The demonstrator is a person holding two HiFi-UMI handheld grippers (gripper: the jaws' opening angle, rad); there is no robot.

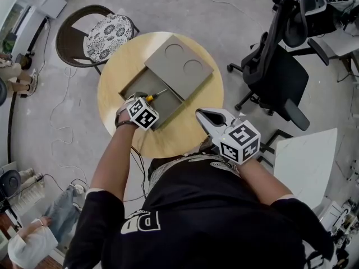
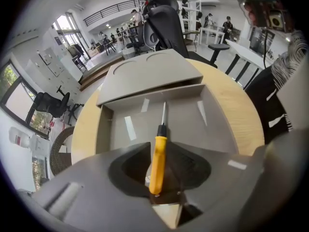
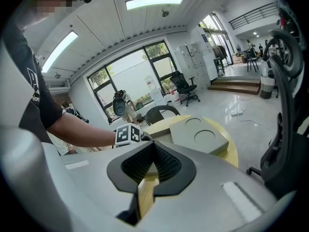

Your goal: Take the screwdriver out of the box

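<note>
Left hand-held gripper (image 2: 157, 148) clamps one screwdriver (image 2: 157, 159) (one box (image 2: 190, 120)).

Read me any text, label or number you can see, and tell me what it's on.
Black T-shirt: large white letters, creased and cut off, not readable; the small sleeve print in the right gripper view is too blurred.
Left gripper and right gripper: square markers on their cubes, no words.
Box and screwdriver: no print visible.
</note>
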